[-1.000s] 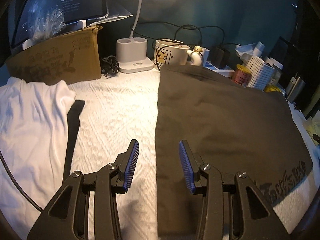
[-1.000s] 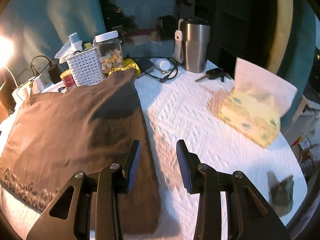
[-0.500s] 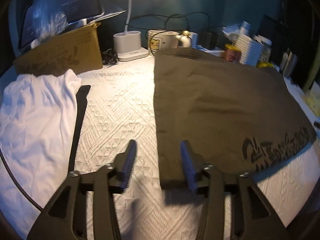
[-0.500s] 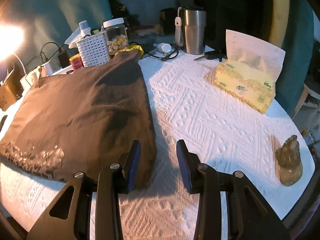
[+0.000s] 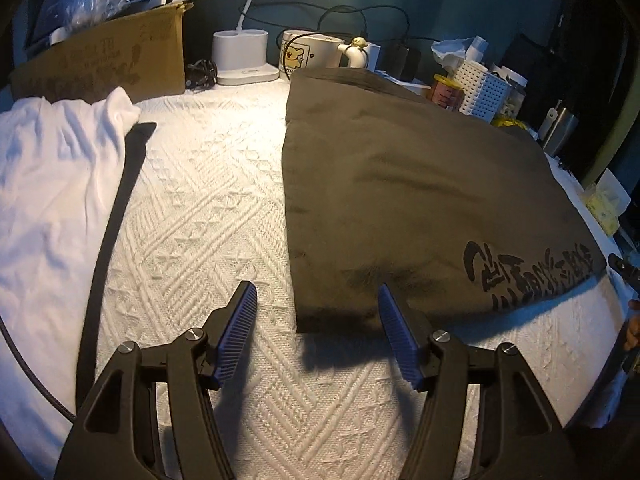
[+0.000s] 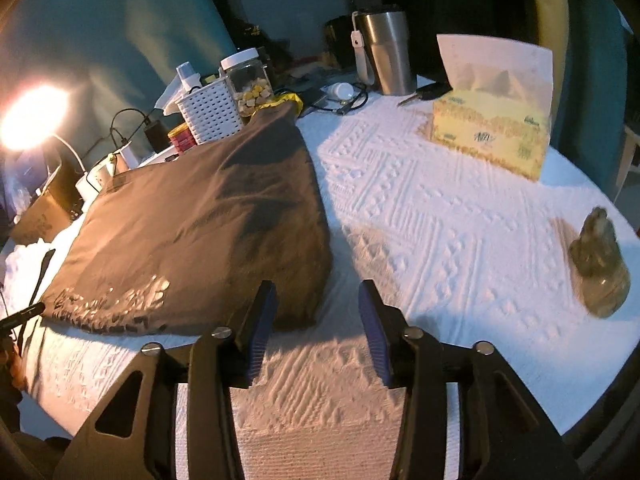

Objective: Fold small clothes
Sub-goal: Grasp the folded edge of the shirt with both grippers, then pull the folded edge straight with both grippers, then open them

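A folded brown garment (image 5: 400,184) with dark lettering along its near edge lies flat on the white textured table cover (image 5: 208,216). My left gripper (image 5: 316,300) hovers at the garment's near left corner. Its jaws are opening; the corner lies between the fingers but the blue pads (image 5: 236,332) do not press it. In the right wrist view, my right gripper (image 6: 317,292) hangs over the near right corner of the brown garment (image 6: 192,232). Its jaws are also opening and grip nothing. A white garment (image 5: 52,200) lies crumpled at the far left.
A black strap (image 5: 116,220) runs beside the white garment. Along the back stand a cardboard box (image 5: 104,64), lamp base (image 5: 240,52), mug (image 5: 304,54) and white basket (image 6: 208,114). To the right are a steel tumbler (image 6: 384,52), tissue box (image 6: 488,136) and small figurine (image 6: 600,268).
Both grippers have drawn back along the brown garment's side edges to its near corners, and their jaws now stand wider. The garment has stayed flat.
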